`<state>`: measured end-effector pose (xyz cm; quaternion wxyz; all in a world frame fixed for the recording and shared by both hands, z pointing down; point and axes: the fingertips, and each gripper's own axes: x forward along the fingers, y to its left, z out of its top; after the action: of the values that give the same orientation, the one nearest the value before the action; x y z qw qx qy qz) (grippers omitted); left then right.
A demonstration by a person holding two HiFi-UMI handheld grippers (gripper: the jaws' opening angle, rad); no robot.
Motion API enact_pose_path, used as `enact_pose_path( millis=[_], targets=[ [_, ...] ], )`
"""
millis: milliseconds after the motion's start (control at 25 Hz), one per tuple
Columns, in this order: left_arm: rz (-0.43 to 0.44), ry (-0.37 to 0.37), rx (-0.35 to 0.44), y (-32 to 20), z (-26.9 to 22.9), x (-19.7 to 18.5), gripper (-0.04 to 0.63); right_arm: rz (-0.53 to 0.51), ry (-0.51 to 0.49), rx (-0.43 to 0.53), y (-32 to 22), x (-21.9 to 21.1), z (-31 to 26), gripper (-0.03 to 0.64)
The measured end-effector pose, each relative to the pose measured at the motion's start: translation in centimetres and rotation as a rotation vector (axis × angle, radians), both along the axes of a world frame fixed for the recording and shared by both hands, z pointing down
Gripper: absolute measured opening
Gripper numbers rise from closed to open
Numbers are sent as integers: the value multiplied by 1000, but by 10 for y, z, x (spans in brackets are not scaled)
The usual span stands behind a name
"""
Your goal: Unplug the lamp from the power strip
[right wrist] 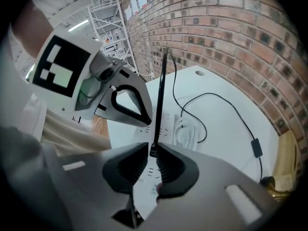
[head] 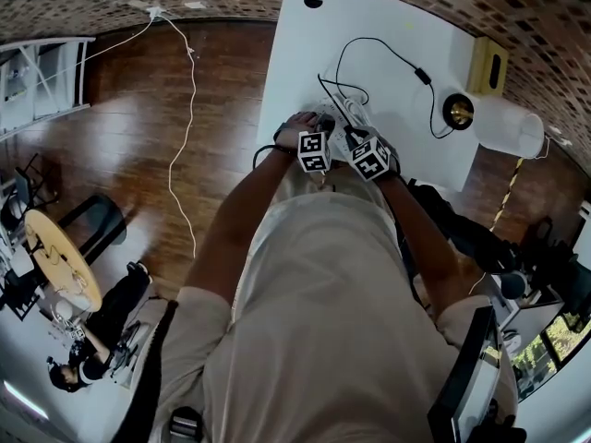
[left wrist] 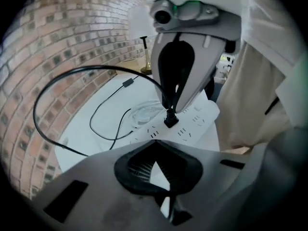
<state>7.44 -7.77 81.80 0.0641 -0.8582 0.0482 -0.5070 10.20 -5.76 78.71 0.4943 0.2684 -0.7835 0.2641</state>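
The person's torso (head: 323, 321) fills the lower head view, bent over a white table (head: 314, 44) with both grippers held close together just ahead of it, tilted steeply down at the strip (left wrist: 197, 117).

The right gripper (right wrist: 153, 150) has its jaws nearly together on the black plug (left wrist: 171, 118), which still sits in a socket near the middle of the strip. The pads appear to pinch the plug's body right where the cord (right wrist: 159, 90) rises out of it, probably so the pull goes on the plug and not on the wire.

The left gripper (left wrist: 154, 146) is closed tip to tip with nothing between its jaws. Its tips sit at the strip just beside the plug, likely to pin the strip down so it doesn't lift with the pull.

The cord loops across the table past an inline switch (head: 423, 75) to the lamp (head: 459, 111), which stands well apart on the person's right.
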Motion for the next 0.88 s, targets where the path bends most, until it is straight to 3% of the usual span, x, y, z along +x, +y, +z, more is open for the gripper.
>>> enact_pose_path(
  millis=[120, 360, 680, 880],
  targets=[
    [74, -21, 104, -1, -2, 0, 5, -1, 7, -16, 2, -2, 5, 57],
    [151, -64, 229, -10, -2, -1, 5, 79, 18, -33, -2, -1, 12, 57],
    [241, -107, 244, -10, 10, -8, 3, 131, 35, -31, 3, 1, 24, 52],
    [326, -153, 332, -7, 12, -1, -12, 156, 42, -16, 1, 5, 28, 46]
  ],
)
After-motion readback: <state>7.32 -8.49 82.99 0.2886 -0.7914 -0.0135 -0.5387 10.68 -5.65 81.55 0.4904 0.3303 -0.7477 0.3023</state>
